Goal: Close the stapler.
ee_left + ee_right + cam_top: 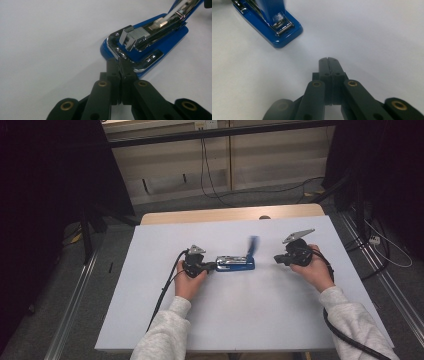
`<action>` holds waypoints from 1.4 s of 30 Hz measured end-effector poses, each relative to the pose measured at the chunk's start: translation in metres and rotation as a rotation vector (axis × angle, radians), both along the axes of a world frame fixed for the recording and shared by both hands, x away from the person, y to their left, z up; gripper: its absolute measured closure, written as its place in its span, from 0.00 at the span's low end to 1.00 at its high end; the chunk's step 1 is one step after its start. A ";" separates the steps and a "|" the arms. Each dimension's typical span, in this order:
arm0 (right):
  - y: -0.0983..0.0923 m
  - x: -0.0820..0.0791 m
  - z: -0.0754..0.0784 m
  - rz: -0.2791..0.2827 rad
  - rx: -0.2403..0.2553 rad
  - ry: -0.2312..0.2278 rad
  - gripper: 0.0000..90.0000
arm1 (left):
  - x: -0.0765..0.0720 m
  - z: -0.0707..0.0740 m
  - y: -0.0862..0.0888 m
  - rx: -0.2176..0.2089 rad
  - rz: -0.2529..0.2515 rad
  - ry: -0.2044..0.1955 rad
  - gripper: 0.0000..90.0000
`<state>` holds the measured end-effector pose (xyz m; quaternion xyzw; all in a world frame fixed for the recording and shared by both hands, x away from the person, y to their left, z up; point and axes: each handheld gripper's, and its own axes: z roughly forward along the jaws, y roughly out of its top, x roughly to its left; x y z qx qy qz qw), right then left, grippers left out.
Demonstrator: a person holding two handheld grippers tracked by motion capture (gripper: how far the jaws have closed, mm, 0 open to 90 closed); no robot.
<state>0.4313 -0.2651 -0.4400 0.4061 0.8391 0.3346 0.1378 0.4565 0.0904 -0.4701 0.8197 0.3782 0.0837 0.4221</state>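
Observation:
A blue stapler (235, 263) lies in the middle of the white table, its blue lid (253, 245) swung up at the right end so the chrome magazine (150, 27) is bare. My left gripper (212, 266) is shut, and its tips (119, 61) rest against the stapler's (162, 42) left end at the chrome rim; I cannot tell if they pinch anything. My right gripper (276, 259) is shut with nothing in it, a short way right of the stapler. In the right gripper view its closed tips (328, 60) hover over bare table, with the stapler (287, 32) at the upper left.
The white tabletop (240, 315) has free room all around the stapler. A wooden strip (225, 214) runs along its far edge. A black cable (162, 295) trails from the left gripper toward the near edge. Dark stands and floor cables flank the table.

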 end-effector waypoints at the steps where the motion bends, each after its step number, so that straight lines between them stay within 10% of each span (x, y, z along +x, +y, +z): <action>1: 0.001 0.000 0.000 0.002 -0.001 0.002 1.00 | 0.000 0.000 0.001 -0.007 0.001 0.001 0.97; 13: 0.017 -0.002 -0.007 0.009 0.047 0.014 0.65 | 0.001 0.005 0.013 -0.016 0.055 -0.021 0.64; 24: 0.013 -0.025 -0.001 0.005 0.090 0.013 0.36 | -0.016 0.021 0.035 -0.128 0.044 -0.014 0.26; 42: -0.004 -0.074 0.008 -0.021 0.118 -0.013 0.19 | -0.051 0.029 0.071 -0.118 -0.029 -0.070 0.11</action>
